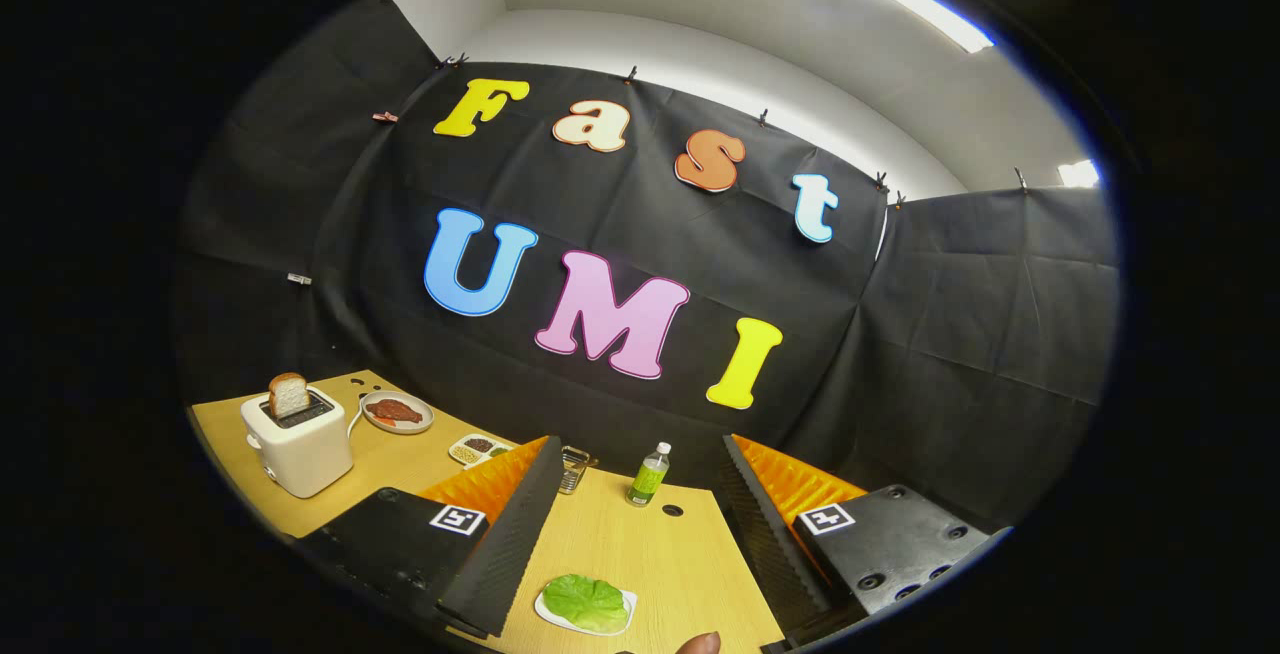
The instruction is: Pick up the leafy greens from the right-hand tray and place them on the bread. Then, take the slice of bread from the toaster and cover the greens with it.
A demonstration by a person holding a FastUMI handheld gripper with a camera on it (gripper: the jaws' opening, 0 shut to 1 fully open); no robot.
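My gripper [640, 446] is open and holds nothing, raised above the wooden table [660, 544] and pointing toward the booth wall. The leafy greens [586, 601], a flat green leaf, lie on a small white tray [628, 602] on the table, seen low between my two fingers and apart from both. Beyond my left finger [510, 534] stands a white toaster [298, 446] with a slice of bread [288, 394] sticking up out of its slot. Just right of the toaster is a round plate [372, 421] carrying a reddish-brown piece of food [397, 410].
A small divided tray [480, 449] with bits of food sits near my left fingertip, a metal object [574, 468] beside it. A green-labelled bottle [648, 476] stands just ahead between the fingertips. A person's fingertip [698, 644] shows next to the greens' tray.
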